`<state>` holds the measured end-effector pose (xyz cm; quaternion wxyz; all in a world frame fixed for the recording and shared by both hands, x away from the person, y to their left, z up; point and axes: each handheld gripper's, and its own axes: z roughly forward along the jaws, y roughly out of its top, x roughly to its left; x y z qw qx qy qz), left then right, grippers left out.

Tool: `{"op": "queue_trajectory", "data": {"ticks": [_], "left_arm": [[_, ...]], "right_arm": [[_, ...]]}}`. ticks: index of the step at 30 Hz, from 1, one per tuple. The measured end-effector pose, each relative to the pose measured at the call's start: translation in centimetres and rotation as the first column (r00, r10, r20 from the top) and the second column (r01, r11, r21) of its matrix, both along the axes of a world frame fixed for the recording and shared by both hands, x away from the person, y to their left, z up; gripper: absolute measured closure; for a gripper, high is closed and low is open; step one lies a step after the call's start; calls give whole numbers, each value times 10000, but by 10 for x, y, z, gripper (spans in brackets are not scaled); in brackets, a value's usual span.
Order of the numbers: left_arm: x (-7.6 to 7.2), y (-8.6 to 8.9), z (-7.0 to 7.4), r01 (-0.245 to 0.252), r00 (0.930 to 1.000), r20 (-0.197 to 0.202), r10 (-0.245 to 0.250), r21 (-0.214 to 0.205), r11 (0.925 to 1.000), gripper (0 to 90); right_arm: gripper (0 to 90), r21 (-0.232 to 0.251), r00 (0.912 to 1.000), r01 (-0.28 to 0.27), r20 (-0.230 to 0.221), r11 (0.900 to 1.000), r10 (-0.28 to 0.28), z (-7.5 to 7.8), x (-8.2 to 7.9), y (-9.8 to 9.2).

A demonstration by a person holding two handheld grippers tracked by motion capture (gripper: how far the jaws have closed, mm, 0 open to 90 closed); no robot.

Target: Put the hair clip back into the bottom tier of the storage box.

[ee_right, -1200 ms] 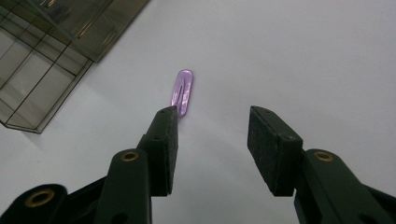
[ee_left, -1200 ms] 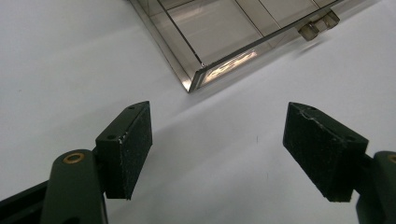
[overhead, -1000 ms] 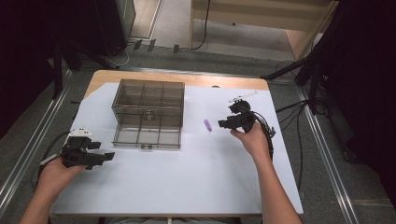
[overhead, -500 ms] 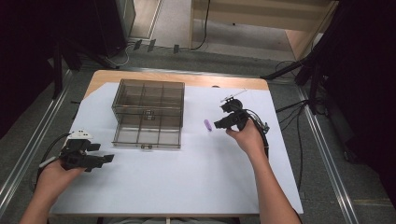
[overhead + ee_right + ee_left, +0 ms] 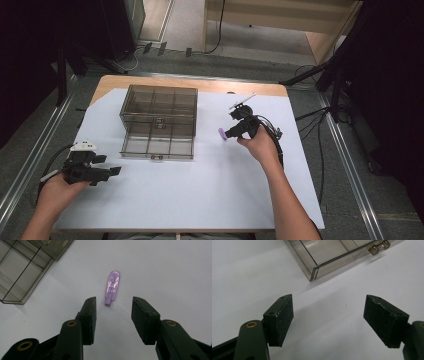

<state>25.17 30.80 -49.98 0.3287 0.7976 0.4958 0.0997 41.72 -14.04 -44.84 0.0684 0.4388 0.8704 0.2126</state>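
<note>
1. Since the earlier frames the right gripper [image 5: 231,132] had advanced toward the purple clip [image 5: 222,134], from a short way off to just beside it, while the left gripper [image 5: 111,171] had hardly shifted near the bench's [image 5: 210,200] left front corner.
2. The purple clip lay flat on the white sheet, right of the clear compartment box [image 5: 159,120] and about midway between the bench's front and rear edges, apart from the box.
3. In the right gripper view the clip [image 5: 112,288] lay straight ahead of the right gripper [image 5: 112,318], its near tip just beyond the jaw tips and roughly centred in the gap. Its long axis ran almost along the gripper's pointing direction, leaning slightly right at the far end.
4. The right gripper's jaws stood moderately apart, wider than the clip, and held nothing.
5. The left gripper [image 5: 328,322] was spread wide over bare sheet, empty, with the box's corner [image 5: 313,273] ahead of it.
6. By my judgement the right hand [image 5: 260,146] was much the nearer, and a short push forward would bring the clip between its pads, closing across the narrow width.
</note>
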Motion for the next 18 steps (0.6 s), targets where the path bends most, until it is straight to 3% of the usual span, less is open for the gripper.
{"op": "queue_trajectory", "data": {"ticks": [10,18], "left_arm": [[-2,1,0,71,10000,23,-71,14,10000,247],[-1,-2,-2,132,9999,-45,-132,127,9998,247]], "right_arm": [[554,-79,9990,17,-457,10000,-21,-5,6,8],[590,-466,9982,-44,-607,9989,15,-7,12,17]]}}
